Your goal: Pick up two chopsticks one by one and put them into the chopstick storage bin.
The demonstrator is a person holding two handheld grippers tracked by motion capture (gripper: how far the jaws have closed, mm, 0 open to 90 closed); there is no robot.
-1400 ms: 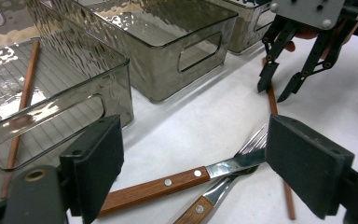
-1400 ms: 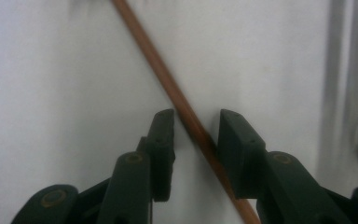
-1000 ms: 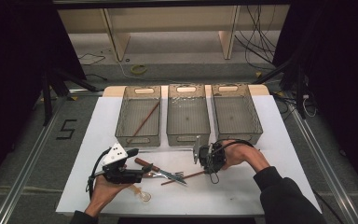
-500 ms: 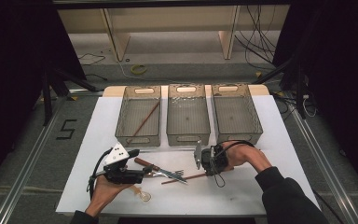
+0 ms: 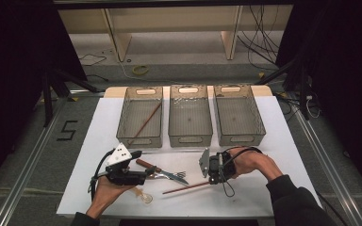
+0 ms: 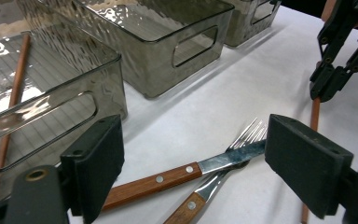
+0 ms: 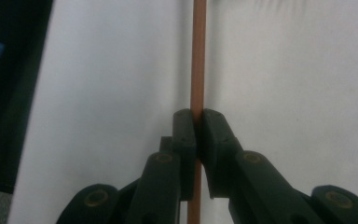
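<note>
White table [image 5: 99, 122] under a dark room, with three smoky clear bins [image 5: 190, 139] in a row along the far side. Near the front edge, a thin brown chopstick [image 5: 186, 188], slanting left from under the right gripper [image 5: 209, 181]. Pinched between the right gripper [image 7: 196, 116] pads, with jaws just now closing onto it and now fully drawn in on the chopstick [image 7: 197, 70]. Means the grasp is likely made and the lift is next, probably toward the left bin [image 5: 139, 141], where a matching stick [image 5: 146, 123] already lies on a diagonal.

Just to the left, a wooden-handled knife [image 6: 168, 179] and fork [image 6: 242, 135], crossing on the table. Over them, the left gripper [image 6: 191, 149], wide open and gripping nothing, with both handles lying between its pads but untouched.

Hard to tell whether the chopstick's far tip rests on the table or has cleared it. Gripped end hidden beneath the gripper body in the high view. Something small and clear [image 5: 143, 195] beside the left hand [image 5: 106, 195], too faint to name.
</note>
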